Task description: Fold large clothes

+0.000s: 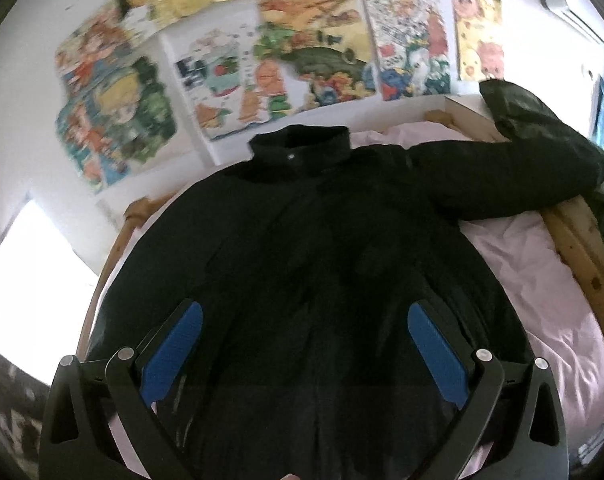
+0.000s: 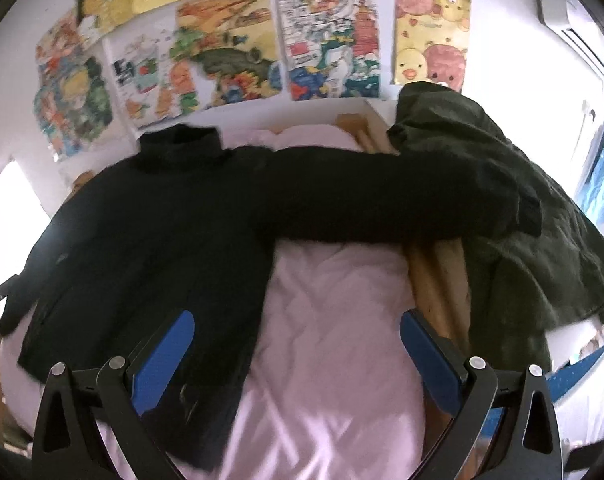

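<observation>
A big black coat [image 1: 302,248] lies flat on the bed [image 2: 333,300], on a pink sheet. Its collar [image 1: 300,142] points to the far edge by the wall. One sleeve [image 2: 373,200] reaches out to the right edge, over the wooden bed frame [image 2: 437,276] and onto a dark green jacket [image 2: 521,240] hanging there. The left gripper [image 1: 303,332] has its jaws wide and holds nothing. The right gripper [image 2: 298,340] has wide, empty jaws too. Cartoon posters [image 2: 329,40] fill the wall; their writing is too blurry to read.
</observation>
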The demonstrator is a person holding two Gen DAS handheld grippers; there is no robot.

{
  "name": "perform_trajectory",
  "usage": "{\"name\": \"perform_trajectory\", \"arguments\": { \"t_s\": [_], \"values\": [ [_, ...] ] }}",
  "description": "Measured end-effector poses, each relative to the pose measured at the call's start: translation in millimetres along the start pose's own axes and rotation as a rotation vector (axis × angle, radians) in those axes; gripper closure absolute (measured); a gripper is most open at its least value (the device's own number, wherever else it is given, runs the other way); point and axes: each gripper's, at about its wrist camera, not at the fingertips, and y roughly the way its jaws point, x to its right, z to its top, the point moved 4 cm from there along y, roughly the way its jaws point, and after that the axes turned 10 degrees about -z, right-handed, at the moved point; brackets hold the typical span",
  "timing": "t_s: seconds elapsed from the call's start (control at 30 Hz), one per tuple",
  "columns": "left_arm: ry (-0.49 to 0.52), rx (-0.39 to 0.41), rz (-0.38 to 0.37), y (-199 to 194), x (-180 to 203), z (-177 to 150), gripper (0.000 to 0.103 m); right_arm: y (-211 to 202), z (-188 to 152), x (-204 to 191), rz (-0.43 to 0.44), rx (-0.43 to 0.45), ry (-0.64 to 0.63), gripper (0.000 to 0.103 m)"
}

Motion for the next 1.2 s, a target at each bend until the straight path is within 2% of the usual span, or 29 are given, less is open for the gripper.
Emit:
{"name": "perform_trajectory", "arguments": {
  "t_s": [0.13,0.27,0.33,0.4,0.47,0.57,0.67,0.7,0.77,0.87,1.03,1.13,1.2],
  "values": [
    [0.034,0.014,-0.042,54,0,22,0.002,36,29,19,-0.029,0.032,0.089,0.000],
    [0.012,0.061,-0.112,123,-10,53,0.002,84,57,46,-0.044,0.051,0.203,0.000],
    [0.010,0.082,-0.137,155,-15,67,0.002,102,60,60,-0.059,0.077,0.280,0.000],
    [0.006,0.092,-0.158,184,-18,78,0.002,110,49,68,-0.090,0.111,0.342,0.000],
    [0.004,0.093,-0.174,205,-17,85,0.002,110,36,74,-0.168,0.149,0.380,0.000],
    [0.014,0.103,-0.203,239,-11,92,0.002,104,32,81,-0.301,0.212,0.341,0.000],
    [0.028,0.104,-0.246,257,3,93,0.002,94,40,99,-0.484,0.267,0.325,0.000],
    [0.021,0.092,-0.269,268,8,93,0.002,93,40,111,-0.532,0.267,0.361,0.000],
    [0.007,0.072,-0.297,281,19,93,0.002,95,35,135,-0.573,0.246,0.468,0.000],
    [-0.010,0.035,-0.325,308,34,96,0.002,110,22,169,-0.525,0.156,0.640,0.000],
    [-0.003,-0.065,-0.315,353,45,95,0.002,109,30,174,-0.484,0.221,0.660,0.000],
    [-0.008,-0.091,-0.316,373,48,88,0.001,115,35,173,-0.447,0.237,0.669,0.011],
    [0.007,-0.088,-0.302,380,51,84,0.001,119,37,169,-0.459,0.245,0.664,0.021]
  ]
}}
